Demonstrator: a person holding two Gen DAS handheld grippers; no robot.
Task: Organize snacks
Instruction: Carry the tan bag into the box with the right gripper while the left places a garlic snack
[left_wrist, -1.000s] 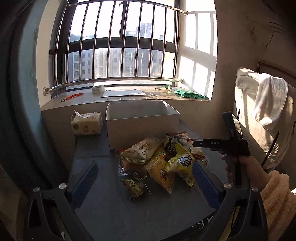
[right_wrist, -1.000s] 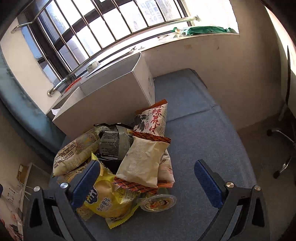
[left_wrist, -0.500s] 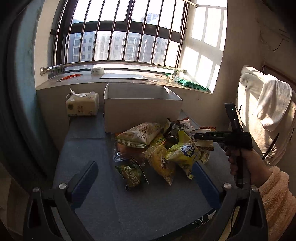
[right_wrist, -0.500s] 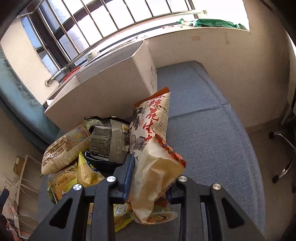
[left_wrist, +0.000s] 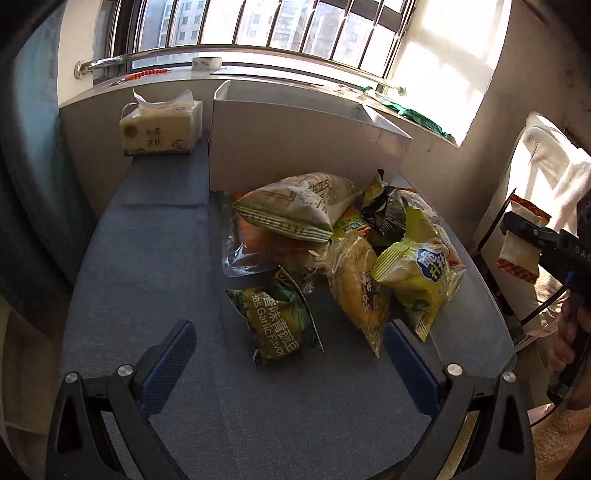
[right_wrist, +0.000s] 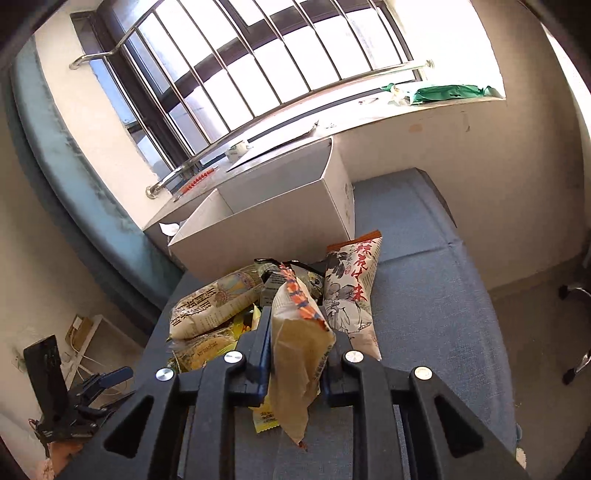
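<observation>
Cream snack packet (right_wrist: 299, 354) with orange-patterned ends clamped in right tool (right_wrist: 297, 345), jaws just closed on it, lifted clear of snack pile (left_wrist: 332, 251) on blue tabletop (left_wrist: 147, 258); white box (right_wrist: 266, 225) behind pile, visible interior bare; left tool (left_wrist: 288, 354) apart, over green garlic-flavour packet (left_wrist: 277, 321); only left view shows tissue pack (left_wrist: 160, 127).
</observation>
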